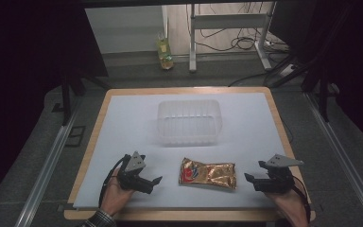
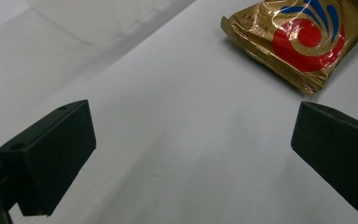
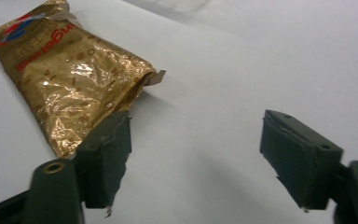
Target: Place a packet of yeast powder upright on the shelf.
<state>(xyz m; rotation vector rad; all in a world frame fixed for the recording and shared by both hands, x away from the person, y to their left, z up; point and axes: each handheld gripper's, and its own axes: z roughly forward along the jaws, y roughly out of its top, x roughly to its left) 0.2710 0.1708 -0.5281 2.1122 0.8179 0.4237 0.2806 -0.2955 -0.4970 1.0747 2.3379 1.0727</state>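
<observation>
I had both tongs parked low at the near side of the desk (image 1: 123, 101), with the gold foil packet (image 1: 208, 173) lying flat between them on the white sheet. The left tongs (image 1: 152, 182) stood wide apart with nothing between the jaws; from the left gripper view the gold foil packet (image 2: 303, 42) lay ahead and off to one side, clear of both pads. The right tongs (image 1: 251, 180) were also apart and empty, and in the right gripper view one jaw sat just beside the gold foil packet's (image 3: 70, 79) crimped end, close but, as far as I could tell, not pressing it.

My worry was the foil: it looked slick and crinkled, so I judged a pinch on the thin end seam could slip, or a low approach could simply shove the packet across the smooth sheet rather than catch it. A hard squeeze on the body might crush whatever was inside.

The clear tub (image 1: 189, 122) stood behind the packet, well apart from it, with bare sheet between. To either side there was open room, but the near edge of the desk lay close to both hands, so a push toward me risked sliding the packet off.
</observation>
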